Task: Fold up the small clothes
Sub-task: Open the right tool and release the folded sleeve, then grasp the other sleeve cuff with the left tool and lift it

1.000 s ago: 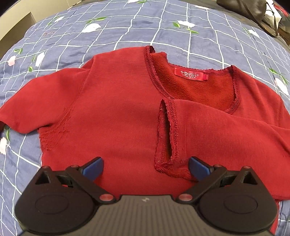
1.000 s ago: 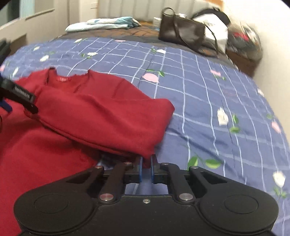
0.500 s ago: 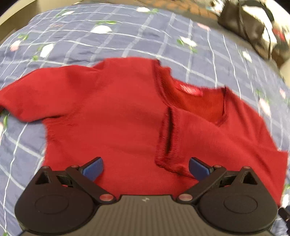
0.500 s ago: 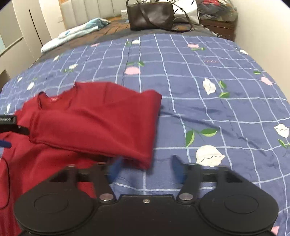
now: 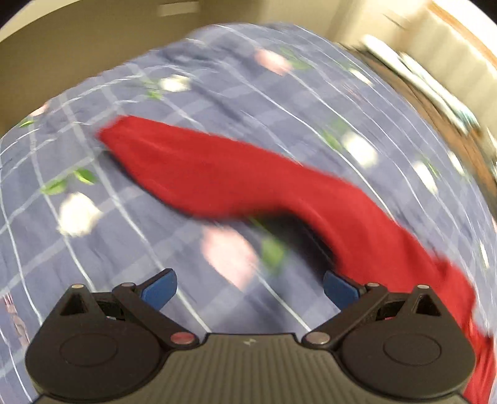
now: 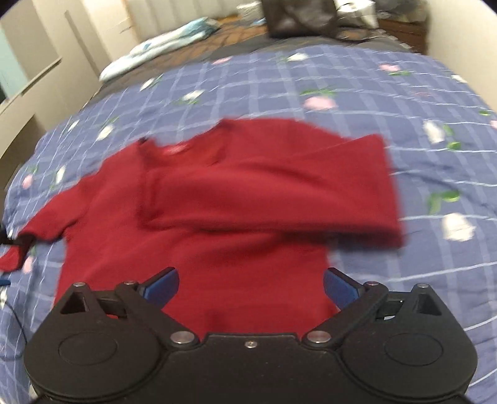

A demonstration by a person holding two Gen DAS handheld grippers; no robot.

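A small red sweater lies flat on a blue checked bedspread. Its right sleeve is folded across the chest; its left sleeve stretches out over the bedspread. My right gripper is open above the sweater's lower hem, with nothing between its fingers. My left gripper is open over the bedspread, just in front of the outstretched sleeve, and holds nothing. Both views are blurred by motion.
A dark handbag and a light blue folded cloth lie at the far end of the bed. Pale cupboard fronts stand at the left, a wall at the right. The bedspread reaches out left of the sleeve.
My right gripper opened and let go of the folded sleeve, then moved left over the sweater's body. My left gripper swung left from the chest to the outstretched left sleeve.
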